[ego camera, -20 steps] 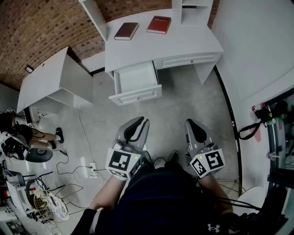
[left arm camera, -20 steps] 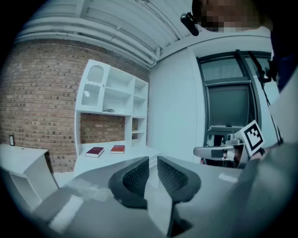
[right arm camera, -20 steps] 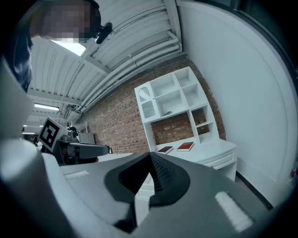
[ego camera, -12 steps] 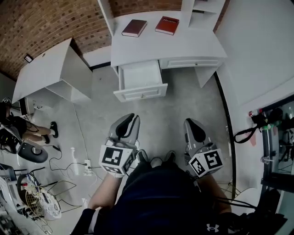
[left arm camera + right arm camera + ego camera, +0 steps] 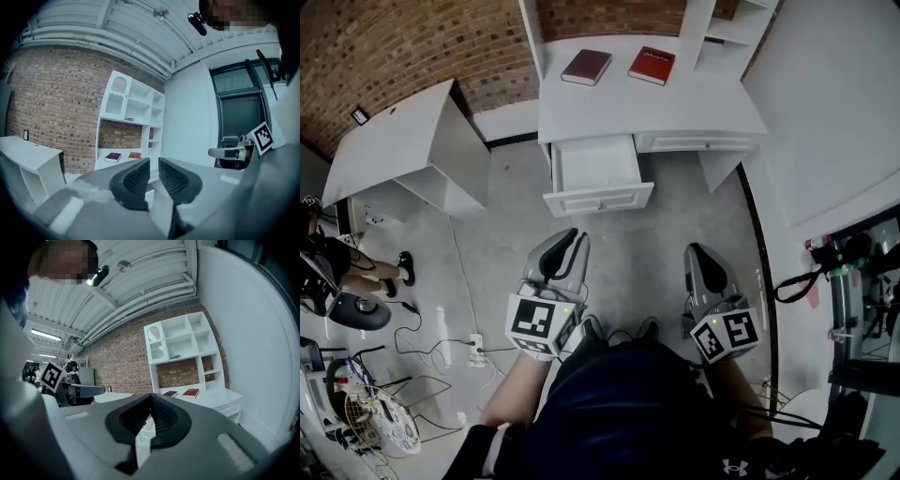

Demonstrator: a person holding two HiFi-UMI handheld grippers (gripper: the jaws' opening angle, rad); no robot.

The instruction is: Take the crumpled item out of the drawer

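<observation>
The white desk (image 5: pixel 694 108) stands ahead with its left drawer (image 5: pixel 600 199) pulled open. The drawer's inside looks plain white from here; I make out no crumpled item in it. My left gripper (image 5: pixel 570 242) hangs low near my body, well short of the drawer. Its pads (image 5: pixel 136 177) stand slightly apart with nothing between them. My right gripper (image 5: pixel 698 253) is held level with it on the right. In the right gripper view its jaws (image 5: pixel 150 401) meet at the tips, empty.
Two dark red books (image 5: pixel 587 66) (image 5: pixel 652 65) lie on the desktop below a white shelf unit (image 5: pixel 131 122). A second white desk (image 5: pixel 394 155) stands to the left. Cables and a power strip (image 5: pixel 474 347) lie on the floor at left, where a seated person (image 5: pixel 337 267) is. Equipment (image 5: pixel 844 253) lines the right wall.
The desk and drawer have slid right and slightly down in the head view. My left gripper has shifted a little to the left. Neither gripper's jaws look different.
</observation>
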